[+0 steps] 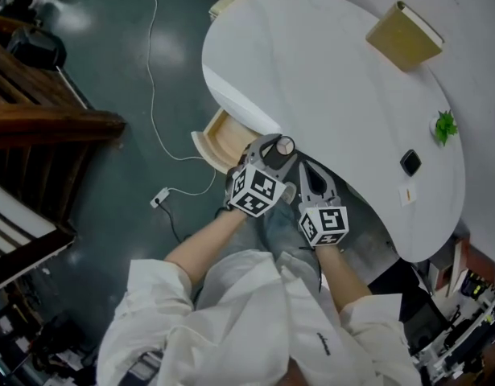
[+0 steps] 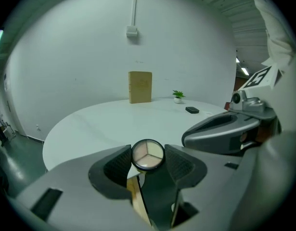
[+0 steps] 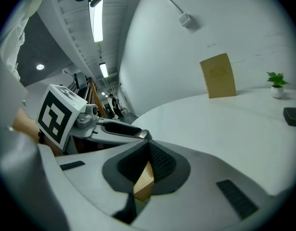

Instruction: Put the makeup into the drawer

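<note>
One compact (image 2: 148,155) — near table edge (image 1: 231,95)

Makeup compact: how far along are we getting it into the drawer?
Done: the drawer stands open. In hand: the left gripper has its jaws clamped on the compact, held off the table near the drawer. Left: lower it in and release.

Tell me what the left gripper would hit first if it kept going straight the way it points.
Probably the white table, its top just past the near edge. The left gripper, shut on the round makeup compact, points there, with the open drawer below its jaws. Depth is unclear.
</note>
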`<act>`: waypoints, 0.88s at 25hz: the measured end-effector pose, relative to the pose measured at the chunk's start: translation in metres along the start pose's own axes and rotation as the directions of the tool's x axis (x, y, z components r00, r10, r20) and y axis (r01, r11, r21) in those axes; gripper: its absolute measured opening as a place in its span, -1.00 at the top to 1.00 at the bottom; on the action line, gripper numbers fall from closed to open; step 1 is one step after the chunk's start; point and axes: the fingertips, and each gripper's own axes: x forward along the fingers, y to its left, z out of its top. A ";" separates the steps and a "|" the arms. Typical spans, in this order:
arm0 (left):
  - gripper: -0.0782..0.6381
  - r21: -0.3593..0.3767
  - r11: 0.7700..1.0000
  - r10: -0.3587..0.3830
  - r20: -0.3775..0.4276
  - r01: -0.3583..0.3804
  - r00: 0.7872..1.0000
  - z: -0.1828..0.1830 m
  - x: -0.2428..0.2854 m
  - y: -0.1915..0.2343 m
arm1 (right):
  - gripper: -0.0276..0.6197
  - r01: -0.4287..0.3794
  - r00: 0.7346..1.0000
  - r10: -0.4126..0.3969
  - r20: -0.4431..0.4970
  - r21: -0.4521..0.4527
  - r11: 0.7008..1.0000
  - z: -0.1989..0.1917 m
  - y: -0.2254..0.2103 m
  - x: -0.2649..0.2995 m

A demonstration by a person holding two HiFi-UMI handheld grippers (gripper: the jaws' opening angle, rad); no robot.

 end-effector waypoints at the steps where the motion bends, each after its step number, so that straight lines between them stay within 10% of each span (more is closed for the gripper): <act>1: 0.14 -0.001 1.000 -0.008 0.005 0.008 1.000 -0.003 -0.005 0.001 | 0.86 0.006 1.000 -0.006 -0.001 0.002 1.000 -0.003 0.005 0.002; 22: 0.14 0.226 0.926 -0.301 -0.045 0.303 0.953 -0.094 -0.071 0.070 | 0.86 0.149 0.989 -0.148 -0.023 0.032 0.988 -0.050 0.105 0.067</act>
